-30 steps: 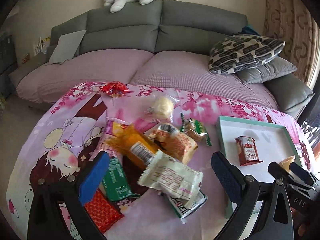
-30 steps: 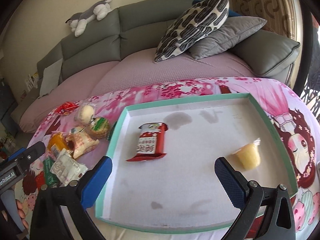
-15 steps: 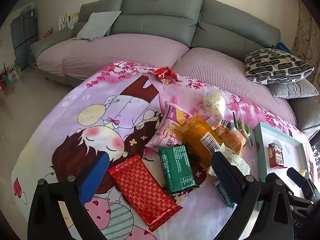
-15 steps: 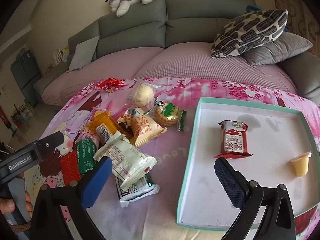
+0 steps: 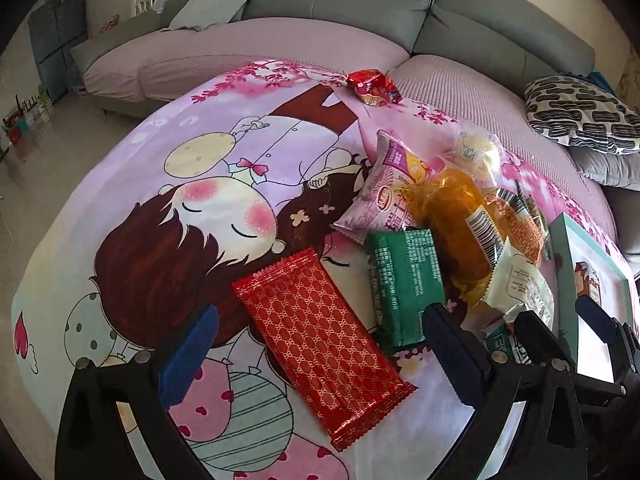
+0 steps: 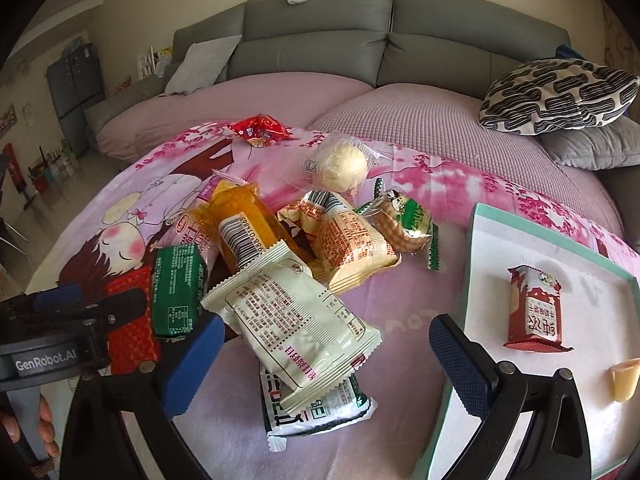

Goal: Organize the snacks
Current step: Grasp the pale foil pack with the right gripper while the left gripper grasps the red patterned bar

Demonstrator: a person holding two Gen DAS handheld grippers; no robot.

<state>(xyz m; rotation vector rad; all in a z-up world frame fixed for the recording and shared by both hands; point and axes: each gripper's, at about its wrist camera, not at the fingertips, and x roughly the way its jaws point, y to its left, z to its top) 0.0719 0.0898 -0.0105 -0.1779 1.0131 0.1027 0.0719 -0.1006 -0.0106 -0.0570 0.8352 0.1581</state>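
Both pairs of tongs have swung away from the tray side and back toward the snack pile since a second ago. Landmark now is the white tray (image 6: 472, 248) with its teal rim, sitting on the cartoon-print cloth of the worktop (image 5: 208, 152).

Inside the tray lie a small red carton (image 6: 536, 308) and, nearer the tray's right edge, a pale jelly cup (image 6: 624, 380). They look like the sorted items, so I judge the job barely begun.

Everything else waits left of the tray in a loose heap. Closest to the tray's left rim is a cream wrapper (image 6: 296, 320), lying on top of a white-and-green packet (image 6: 316, 408). Further from the tray sit an orange packet (image 6: 244, 228), a green packet (image 5: 404, 276) and, farthest along the near edge, a flat red foil pack (image 5: 320, 340). A round bun in clear wrap (image 6: 344, 164) and a small red bag (image 6: 260, 130) lie beyond the heap, on the sofa side.

The left tongs (image 5: 316, 356) are spread wide, holding nothing, straddling the red foil pack, which lies flat and alone, an easy pick. The right tongs (image 6: 324, 356) are wide and empty too, framing the cream wrapper. That one sits on top, so lifting it first would disturb least.

A hand (image 6: 24, 432) grips the left handle at the far side from the tray.
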